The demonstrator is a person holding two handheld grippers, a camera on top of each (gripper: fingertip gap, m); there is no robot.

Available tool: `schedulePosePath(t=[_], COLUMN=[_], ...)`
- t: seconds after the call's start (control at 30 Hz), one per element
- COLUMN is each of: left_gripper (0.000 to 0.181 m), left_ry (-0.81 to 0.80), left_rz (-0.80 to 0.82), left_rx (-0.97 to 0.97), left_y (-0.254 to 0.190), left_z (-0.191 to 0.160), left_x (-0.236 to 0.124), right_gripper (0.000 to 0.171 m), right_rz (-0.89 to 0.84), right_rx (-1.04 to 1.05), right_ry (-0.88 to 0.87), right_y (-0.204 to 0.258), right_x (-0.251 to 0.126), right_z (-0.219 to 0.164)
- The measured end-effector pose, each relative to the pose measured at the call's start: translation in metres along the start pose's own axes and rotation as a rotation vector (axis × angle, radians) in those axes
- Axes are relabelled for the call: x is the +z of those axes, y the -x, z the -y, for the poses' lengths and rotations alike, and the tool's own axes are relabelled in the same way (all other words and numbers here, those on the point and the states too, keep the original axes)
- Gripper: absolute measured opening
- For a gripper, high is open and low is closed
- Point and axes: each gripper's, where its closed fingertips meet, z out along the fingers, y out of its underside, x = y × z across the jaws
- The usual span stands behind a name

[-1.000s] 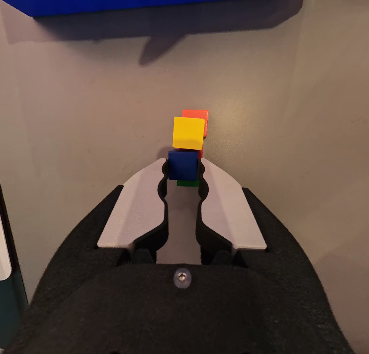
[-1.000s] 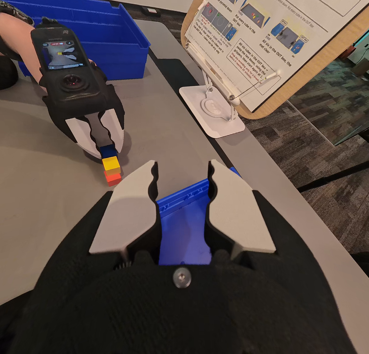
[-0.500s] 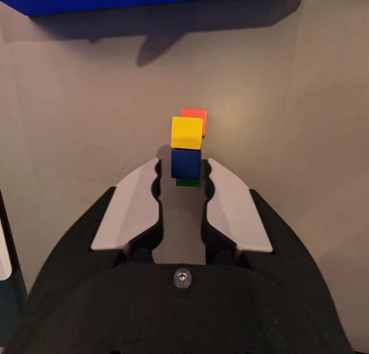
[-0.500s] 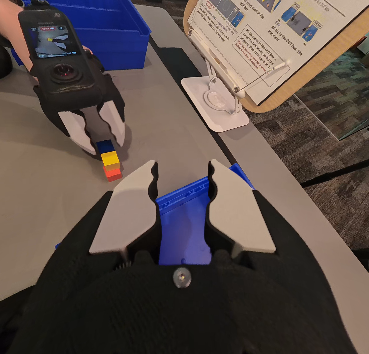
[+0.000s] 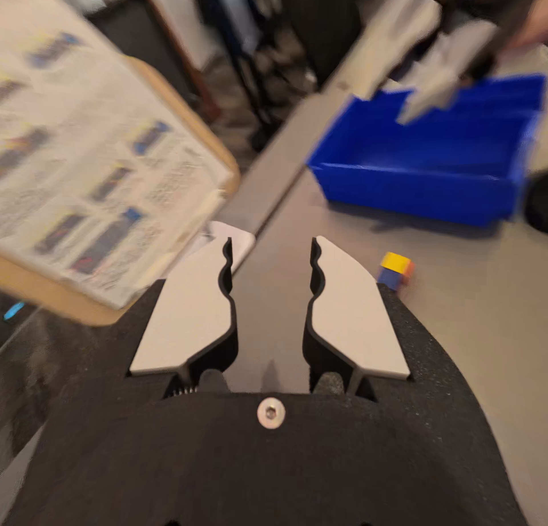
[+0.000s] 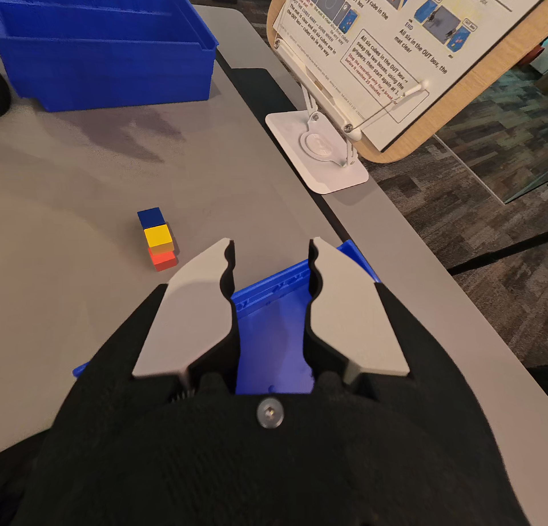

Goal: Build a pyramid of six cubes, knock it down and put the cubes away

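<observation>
Swung away from the cubes, the left gripper now hangs empty, jaws apart. So does the right gripper, over the near bin. Blur hides how squarely the stack sits; a careless pass could topple it early.

We count three cubes in view — blue cube, yellow cube, red cube. Two blue bins — far bin, near bin. One instruction board on one white stand.
</observation>
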Motion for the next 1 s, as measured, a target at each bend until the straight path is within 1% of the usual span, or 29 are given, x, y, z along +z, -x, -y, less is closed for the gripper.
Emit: schedulePosePath(t=[0.07,0.13,0.17,0.23,0.27,0.37,0.4,0.43,0.5,0.57,0.63,0.7,0.77,0.83,0.87,1.0], left_gripper=[0.049,0.05,0.053,0.054,0.055,0.058,0.058,0.054,0.055,0.051,0.049,0.042,0.039,0.042,0.045,0.042], left_ry=[-0.05,0.001,0.032,0.097,0.119,0.241,0.292,0.343,0.425,0.477,0.536,0.609,0.668,0.728,0.74,0.714], left_rz=[0.175,0.321,0.341,0.366,0.348,0.193,0.147,0.111,0.048,-0.04,-0.091,-0.092,-0.141,-0.177,-0.175,-0.187], left_rx=[-0.055,-0.123,-0.162,-0.201,-0.21,-0.248,-0.238,-0.21,-0.144,-0.098,-0.035,0.034,0.051,0.05,0.057,0.016], left_y=[0.046,0.088,0.101,0.12,0.125,0.119,0.115,0.112,0.104,0.091,0.085,0.088,0.084,0.083,0.085,0.091], left_z=[-0.011,-0.04,-0.056,-0.093,-0.11,-0.168,-0.185,-0.202,-0.228,-0.245,-0.261,-0.279,-0.292,-0.305,-0.308,-0.306], left_x=[-0.025,-0.046,-0.053,-0.062,-0.063,-0.056,-0.053,-0.051,-0.046,-0.04,-0.035,-0.032,-0.028,-0.027,-0.025,-0.018], right_gripper=[0.048,0.048,0.048,0.048,0.048,0.048,0.048,0.048,0.048,0.048,0.048,0.048,0.048,0.048,0.048,0.048], right_rz=[-0.001,0.021,0.023,0.031,0.041,0.117,0.134,0.151,0.184,0.203,0.209,0.239,0.273,0.286,0.292,0.3], right_rx=[0.001,0.001,-0.001,0.0,0.002,0.003,0.001,0.004,0.013,0.018,0.026,0.035,0.043,0.053,0.055,0.06], right_ry=[-0.006,-0.002,0.005,0.018,0.019,-0.009,-0.026,-0.041,-0.062,-0.064,-0.057,-0.071,-0.103,-0.125,-0.13,-0.117], right_y=[0.0,0.005,0.006,0.007,0.009,0.022,0.026,0.029,0.034,0.036,0.035,0.038,0.041,0.042,0.042,0.04], right_x=[0.003,0.007,0.009,0.014,0.016,0.02,0.021,0.022,0.022,0.023,0.022,0.02,0.017,0.014,0.013,0.012], right_z=[0.002,0.002,0.002,0.0,0.0,0.007,0.01,0.013,0.016,0.015,0.012,0.012,0.016,0.018,0.018,0.014])
